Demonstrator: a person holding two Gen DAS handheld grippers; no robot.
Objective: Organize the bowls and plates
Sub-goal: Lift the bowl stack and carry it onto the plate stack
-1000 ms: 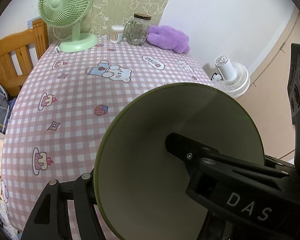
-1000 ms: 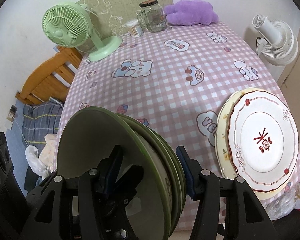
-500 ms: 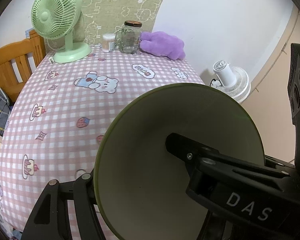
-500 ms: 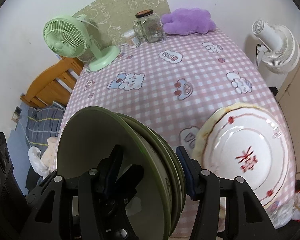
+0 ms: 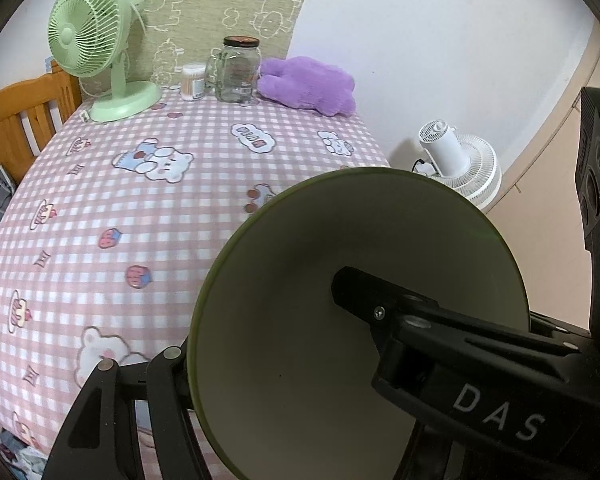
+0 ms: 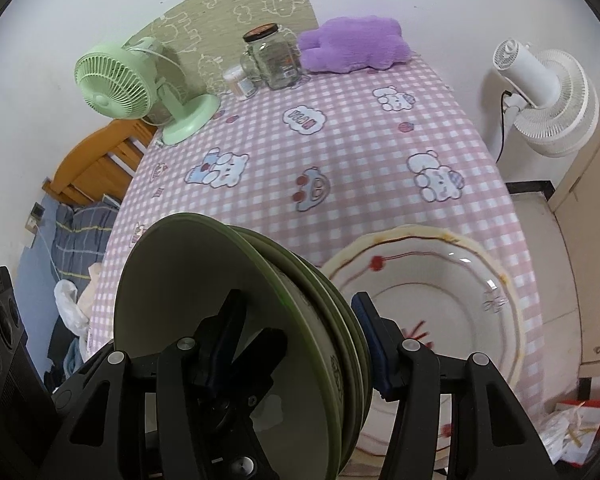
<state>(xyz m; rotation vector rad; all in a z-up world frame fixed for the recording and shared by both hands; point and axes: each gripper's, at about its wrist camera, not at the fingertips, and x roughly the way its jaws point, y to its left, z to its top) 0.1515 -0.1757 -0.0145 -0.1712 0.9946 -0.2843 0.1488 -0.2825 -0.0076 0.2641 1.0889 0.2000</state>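
My left gripper [image 5: 260,320] is shut on the rim of an olive green plate [image 5: 300,288], held on edge above the table's near right part; one finger [image 5: 364,292] lies across its face. My right gripper [image 6: 296,332] is shut on a stack of olive green plates [image 6: 228,280], also held on edge. Just right of it, a white plate with red markings [image 6: 460,300] lies on a cream plate [image 6: 514,320] at the table's near right corner.
The pink checked tablecloth [image 5: 140,208] covers the table. At the back stand a green desk fan [image 5: 96,40], a cotton swab tub [image 5: 192,80], a glass jar [image 5: 238,68] and a purple plush [image 5: 308,84]. A white floor fan [image 6: 548,96] stands right of the table, a wooden bed frame [image 6: 96,164] to the left.
Both grippers have drawn back toward the table's near edge with their plates still held. The white plate now sits lower and closer to my right gripper.
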